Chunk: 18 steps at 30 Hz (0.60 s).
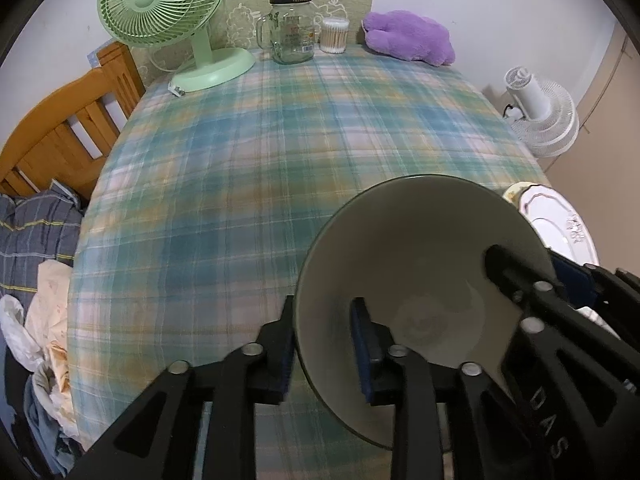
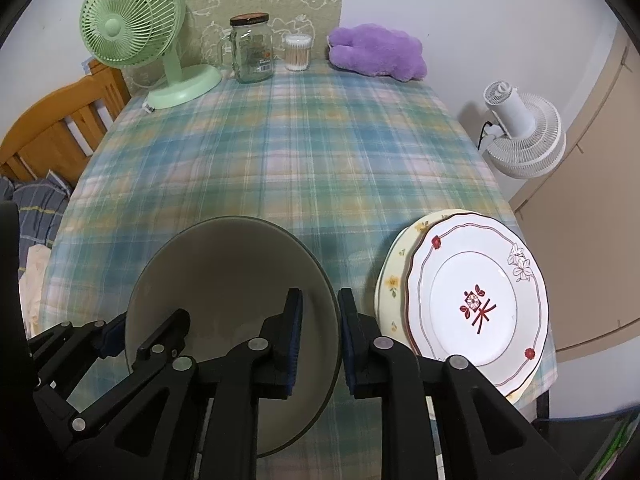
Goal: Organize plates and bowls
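A grey-green bowl (image 1: 420, 256) with a pale inside hangs over the plaid table, tilted. My left gripper (image 1: 322, 344) straddles its left rim, one finger outside and one inside. My right gripper (image 2: 320, 332) straddles the bowl's right rim (image 2: 224, 264), and also shows in the left wrist view (image 1: 532, 280). Both look shut on the rim. To the right, a white plate with red flowers (image 2: 476, 292) lies on a cream floral plate (image 2: 394, 280) near the table's right front corner; the stack shows in the left wrist view (image 1: 560, 224).
At the back of the table (image 2: 296, 152) stand a green desk fan (image 2: 132, 28), a glass jar (image 2: 252, 48), a cotton swab tub (image 2: 298, 52) and a purple plush (image 2: 376, 56). A white fan (image 2: 520, 136) stands right of the table, a wooden bed frame (image 2: 60, 128) left.
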Available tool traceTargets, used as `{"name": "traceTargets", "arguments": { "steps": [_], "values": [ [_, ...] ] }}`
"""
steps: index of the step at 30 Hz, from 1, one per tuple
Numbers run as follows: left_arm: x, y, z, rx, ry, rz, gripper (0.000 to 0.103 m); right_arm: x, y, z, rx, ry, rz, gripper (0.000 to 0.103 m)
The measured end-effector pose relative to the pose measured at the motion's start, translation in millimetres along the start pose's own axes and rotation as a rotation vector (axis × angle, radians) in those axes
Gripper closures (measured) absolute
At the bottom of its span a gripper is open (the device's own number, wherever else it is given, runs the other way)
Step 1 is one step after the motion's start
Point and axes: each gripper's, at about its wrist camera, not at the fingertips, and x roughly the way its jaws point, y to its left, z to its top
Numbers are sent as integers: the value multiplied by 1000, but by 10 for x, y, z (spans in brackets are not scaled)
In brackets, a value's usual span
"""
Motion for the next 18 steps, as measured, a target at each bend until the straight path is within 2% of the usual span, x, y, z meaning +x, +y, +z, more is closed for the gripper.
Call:
{"name": "traceTargets", "arguments": {
  "steps": [2, 3, 4, 5, 10, 18],
  "values": [
    [-51, -7, -6, 8, -9, -19, 61, -13, -5, 2, -3, 11, 35, 66],
    [-75, -12, -7, 13, -13, -27, 57, -22, -4, -4, -2, 18, 46, 55],
    [-94, -14, -6, 14, -17, -34, 48, -38, -8, -13, 2, 21, 54, 46],
    [-110, -6, -8, 11, -20, -36, 40, -57, -10, -18, 4, 18, 54, 43],
    [-141, 10, 6, -7, -33, -57, 29, -109, -57, -14, 11, 16, 59, 41],
    [-26, -51, 37, -3, -15, -30, 24, 72, -225, -4, 75, 75, 120, 41]
  ]
}}
